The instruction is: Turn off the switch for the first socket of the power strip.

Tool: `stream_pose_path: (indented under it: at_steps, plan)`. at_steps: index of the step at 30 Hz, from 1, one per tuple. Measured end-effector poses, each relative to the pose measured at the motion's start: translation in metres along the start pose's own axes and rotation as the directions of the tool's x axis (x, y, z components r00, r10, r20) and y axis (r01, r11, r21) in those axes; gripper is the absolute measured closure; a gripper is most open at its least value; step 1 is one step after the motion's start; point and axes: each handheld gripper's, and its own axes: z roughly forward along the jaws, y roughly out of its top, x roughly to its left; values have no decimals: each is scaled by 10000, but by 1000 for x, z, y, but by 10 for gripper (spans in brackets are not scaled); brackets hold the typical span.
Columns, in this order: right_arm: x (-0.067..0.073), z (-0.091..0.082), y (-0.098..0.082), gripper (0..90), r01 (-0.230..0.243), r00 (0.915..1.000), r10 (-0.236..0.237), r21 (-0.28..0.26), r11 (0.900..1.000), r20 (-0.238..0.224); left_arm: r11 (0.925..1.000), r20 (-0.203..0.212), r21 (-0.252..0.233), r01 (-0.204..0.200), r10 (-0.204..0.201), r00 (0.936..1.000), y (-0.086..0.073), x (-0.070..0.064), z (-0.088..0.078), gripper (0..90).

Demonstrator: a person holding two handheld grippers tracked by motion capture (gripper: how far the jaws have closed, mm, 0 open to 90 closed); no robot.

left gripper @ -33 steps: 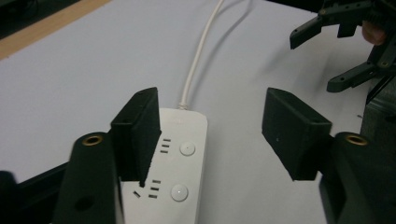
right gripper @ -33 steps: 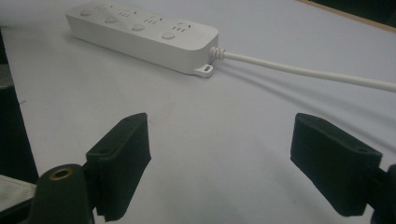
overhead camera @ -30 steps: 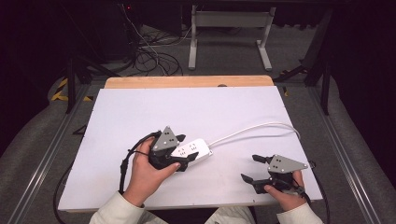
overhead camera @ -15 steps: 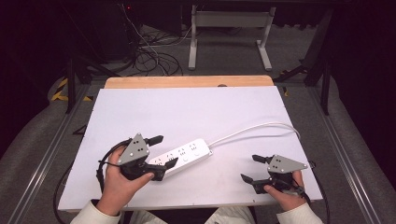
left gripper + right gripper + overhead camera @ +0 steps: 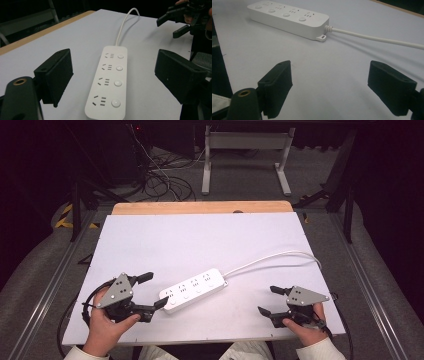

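Observation:
A white power strip [image 5: 194, 289] with several sockets and buttons lies slantwise on the white table top [image 5: 200, 240]. Its white cable [image 5: 280, 257] curves off to the right. My left gripper [image 5: 156, 290] sits at the strip's left end. Its jaws have just been opening and stand wide, pressing on nothing. In the left gripper view the strip [image 5: 110, 85] runs away from me between the spread jaws of the left gripper [image 5: 117, 75]. My right gripper [image 5: 266, 300] rests open near the front right edge, apart from the strip [image 5: 287, 16] and its cable [image 5: 374, 38].
A wooden strip [image 5: 200, 208] borders the table's far edge. Beyond it, dark floor holds tangled cables [image 5: 160, 180] and a metal stand [image 5: 245, 155]. Metal rails [image 5: 55, 275] run along both sides of the table.
My left gripper has drawn back to the left from over the strip's left end, and its jaws have spread. The strip now lies uncovered. The right gripper has kept still.

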Motion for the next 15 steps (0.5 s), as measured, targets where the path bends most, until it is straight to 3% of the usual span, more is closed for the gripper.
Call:
stream_pose_path:
  at_steps: [6,10,15]
  plan:
    - [0,0,0,199,7,10000,-7,2,10000,-6,9996,68,-260,97,-95,9999,-18,7,-8,151]
    - [0,0,0,198,17,10000,-17,24,10000,3,9998,64,-198,36,-35,10000,-30,10,-9,148]
    - [0,0,-1,198,40,10000,-40,44,10000,12,9996,164,-150,244,-241,9996,-45,15,-10,148]
